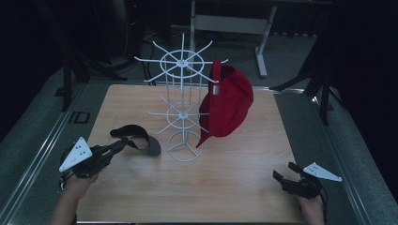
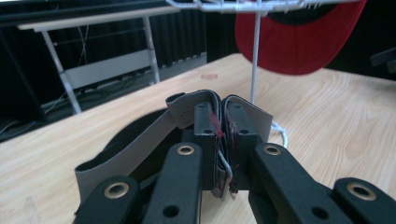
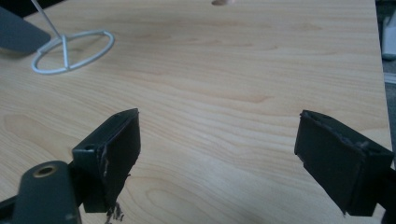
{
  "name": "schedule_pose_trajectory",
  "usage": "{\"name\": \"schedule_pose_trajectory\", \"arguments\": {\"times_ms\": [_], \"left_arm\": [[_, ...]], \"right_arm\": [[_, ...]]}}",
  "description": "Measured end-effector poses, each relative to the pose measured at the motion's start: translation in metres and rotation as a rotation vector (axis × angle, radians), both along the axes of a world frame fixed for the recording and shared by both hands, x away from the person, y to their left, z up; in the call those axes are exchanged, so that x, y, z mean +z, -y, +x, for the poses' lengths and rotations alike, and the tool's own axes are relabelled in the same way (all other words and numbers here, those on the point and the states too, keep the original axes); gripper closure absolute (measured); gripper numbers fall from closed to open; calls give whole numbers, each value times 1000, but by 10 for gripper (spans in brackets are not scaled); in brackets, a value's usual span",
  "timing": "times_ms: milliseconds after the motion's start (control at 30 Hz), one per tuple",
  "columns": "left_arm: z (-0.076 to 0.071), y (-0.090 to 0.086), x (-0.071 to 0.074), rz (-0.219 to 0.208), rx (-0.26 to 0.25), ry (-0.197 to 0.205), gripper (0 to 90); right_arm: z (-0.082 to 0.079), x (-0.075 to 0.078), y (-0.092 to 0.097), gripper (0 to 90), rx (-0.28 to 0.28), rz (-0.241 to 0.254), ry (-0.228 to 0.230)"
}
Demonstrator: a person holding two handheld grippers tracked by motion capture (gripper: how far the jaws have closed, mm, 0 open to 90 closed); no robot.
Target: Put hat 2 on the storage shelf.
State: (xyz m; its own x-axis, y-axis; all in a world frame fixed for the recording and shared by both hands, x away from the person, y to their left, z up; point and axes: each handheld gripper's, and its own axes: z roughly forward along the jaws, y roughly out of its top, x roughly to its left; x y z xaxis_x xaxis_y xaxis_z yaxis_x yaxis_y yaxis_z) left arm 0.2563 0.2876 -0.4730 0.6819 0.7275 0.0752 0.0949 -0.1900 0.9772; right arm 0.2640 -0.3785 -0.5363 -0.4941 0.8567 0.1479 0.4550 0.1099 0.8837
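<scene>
The left gripper (image 1: pixel 123 144) has its two jaws squeezed tight on the grey band of a dark cap (image 1: pixel 137 138), which lies flat on the wooden table (image 1: pixel 244 183) near its left edge, and a hand (image 1: pixel 77 185) holds that gripper down by the near left corner. The right gripper (image 1: pixel 285 174) has its jaws spread wide with nothing between them, just above the table by the near right corner. A white wire rack (image 1: pixel 183 108) stands in the middle of the table, just beside the dark cap, and a red cap (image 1: pixel 227 105) hangs on its right side.
</scene>
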Motion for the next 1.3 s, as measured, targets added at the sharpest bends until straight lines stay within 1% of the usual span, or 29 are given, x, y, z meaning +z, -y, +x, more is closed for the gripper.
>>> {"name": "schedule_pose_trajectory", "arguments": {"times_ms": [33, 167, 233, 300, 367, 400, 467, 567, 600, 700, 767, 967, 1000, 1100, 1167, 1300], "left_arm": [[0, 1, 2, 2, 1, 10, 855], [1, 4, 15, -13, -17, 40, 855], [0, 5, 22, -27, -21, 50, 855], [1, 6, 29, -38, -14, 52, 855], [0, 6, 34, -46, -5, 57, 855], [0, 5, 37, -55, -9, 62, 855], [-1, 4, 42, -55, -20, 72, 856], [-3, 2, 50, -59, -64, 87, 855], [-4, 1, 53, -63, -89, 87, 855], [-7, -2, 61, -78, -142, 100, 855], [-9, -2, 67, -77, -158, 113, 855], [-9, -3, 85, -92, -159, 144, 855], [-8, -2, 90, -95, -142, 148, 855], [-2, 2, 105, -93, -132, 161, 856], [1, 5, 113, -90, -131, 169, 855], [8, 10, 133, -85, -148, 188, 855]], "right_arm": [[0, 1, 0, 143, 2, -3, 7], [-1, 0, -2, 143, -12, -56, 36], [-1, -1, -4, 143, -30, -73, 25], [-1, -3, -5, 143, -51, -71, -1], [-1, -5, -7, 143, -62, -80, -10], [0, -6, -7, 143, -68, -85, -14], [0, -7, -8, 143, -68, -92, -18], [0, -8, -8, 143, -63, -91, -19], [0, -9, -8, 143, -62, -89, -19], [0, -10, -7, 143, -57, -82, -23], [0, -9, -7, 143, -54, -80, -25], [0, -9, -9, 143, -43, -79, -26], [0, -9, -9, 143, -44, -79, -25], [0, -9, -8, 143, -44, -74, -25], [0, -8, -7, 143, -47, -71, -26], [0, -9, -7, 143, -44, -71, -28]]}}
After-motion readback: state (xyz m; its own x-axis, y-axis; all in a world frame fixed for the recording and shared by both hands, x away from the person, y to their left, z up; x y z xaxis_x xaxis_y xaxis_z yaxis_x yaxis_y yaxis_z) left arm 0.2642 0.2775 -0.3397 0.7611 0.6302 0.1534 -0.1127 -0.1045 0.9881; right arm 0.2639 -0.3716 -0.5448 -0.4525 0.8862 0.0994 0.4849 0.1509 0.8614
